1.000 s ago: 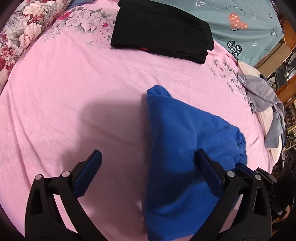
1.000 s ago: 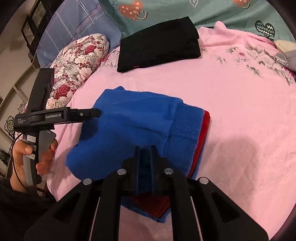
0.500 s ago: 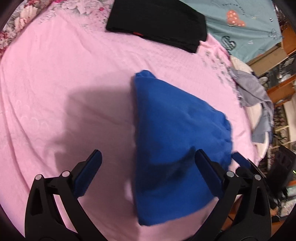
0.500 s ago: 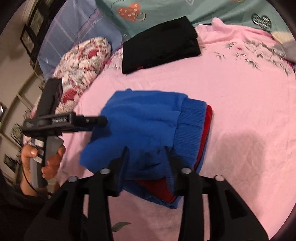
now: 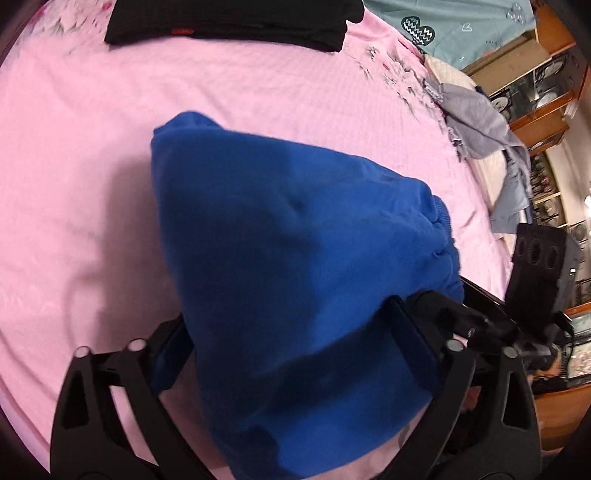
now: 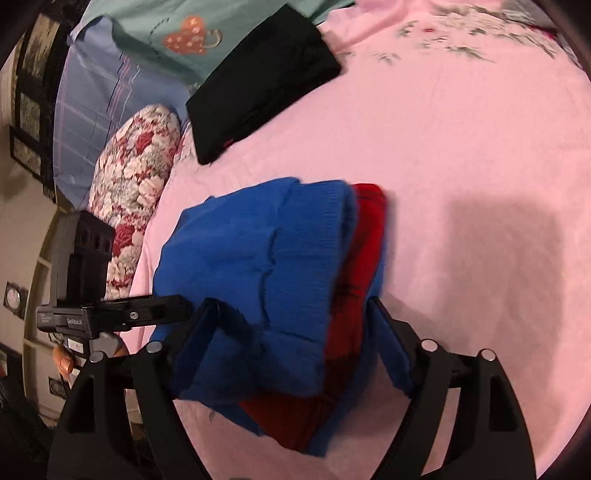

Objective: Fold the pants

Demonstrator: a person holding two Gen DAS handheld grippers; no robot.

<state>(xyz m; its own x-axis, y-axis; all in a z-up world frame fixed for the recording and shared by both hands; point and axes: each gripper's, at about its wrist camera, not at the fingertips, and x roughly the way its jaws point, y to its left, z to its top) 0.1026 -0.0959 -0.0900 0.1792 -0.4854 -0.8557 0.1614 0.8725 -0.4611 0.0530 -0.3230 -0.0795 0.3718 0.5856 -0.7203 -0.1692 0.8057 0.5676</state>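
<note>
The blue pants (image 5: 288, 266) lie folded in a thick bundle on the pink bedspread (image 5: 74, 155). In the right wrist view the bundle (image 6: 258, 266) shows its ribbed blue waistband and a red lining (image 6: 365, 236). My left gripper (image 5: 291, 350) is open, one finger on each side of the bundle's near end. My right gripper (image 6: 295, 332) is open too, its fingers on either side of the bundle's waistband end. The left gripper's body shows in the right wrist view (image 6: 110, 314), close against the bundle's left side.
A folded black garment (image 5: 229, 18) lies at the far side of the bed, also in the right wrist view (image 6: 262, 77). A floral pillow (image 6: 133, 192) lies left. Grey clothes (image 5: 484, 129) hang over the bed's right edge near wooden shelves.
My right gripper was shut on the bundle and has opened wide around it. Both grippers have moved in closer, so their fingers now stand on either side of the bundle.
</note>
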